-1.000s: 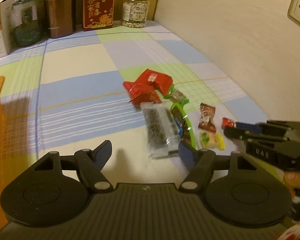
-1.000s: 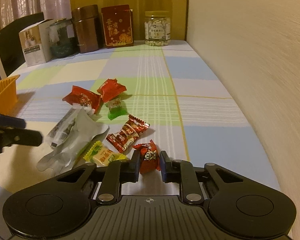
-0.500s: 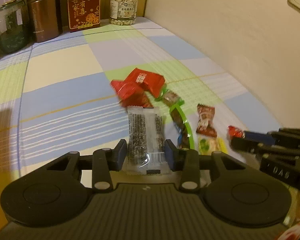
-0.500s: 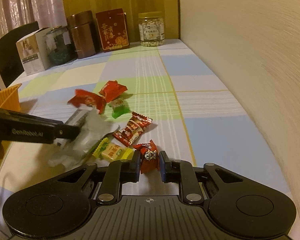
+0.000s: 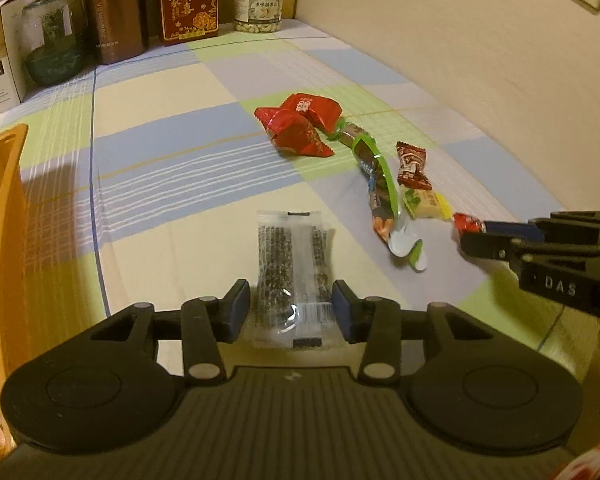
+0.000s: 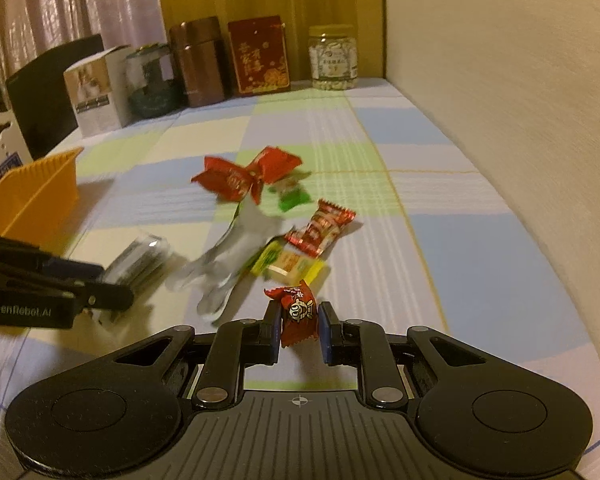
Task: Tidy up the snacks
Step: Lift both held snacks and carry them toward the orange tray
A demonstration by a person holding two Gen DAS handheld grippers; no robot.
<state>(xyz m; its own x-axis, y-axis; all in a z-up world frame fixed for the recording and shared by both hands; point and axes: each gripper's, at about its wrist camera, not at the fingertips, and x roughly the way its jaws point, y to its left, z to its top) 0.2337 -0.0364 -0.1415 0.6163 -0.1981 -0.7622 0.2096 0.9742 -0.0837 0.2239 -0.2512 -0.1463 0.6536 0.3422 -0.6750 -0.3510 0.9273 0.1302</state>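
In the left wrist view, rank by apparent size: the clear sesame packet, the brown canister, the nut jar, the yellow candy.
1. brown canister
2. clear sesame packet, looks nearly as large, but it is much nearer the camera, so unsure
3. nut jar
4. yellow candy

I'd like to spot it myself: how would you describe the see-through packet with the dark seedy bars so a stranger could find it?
Start at the checked tablecloth, then find the loose pile of snacks beside the cream wall. The clear packet lies apart from that pile, between the fingers of the left tool. Its neighbours have coloured wrappers; this one is transparent, showing two dark speckled bars.
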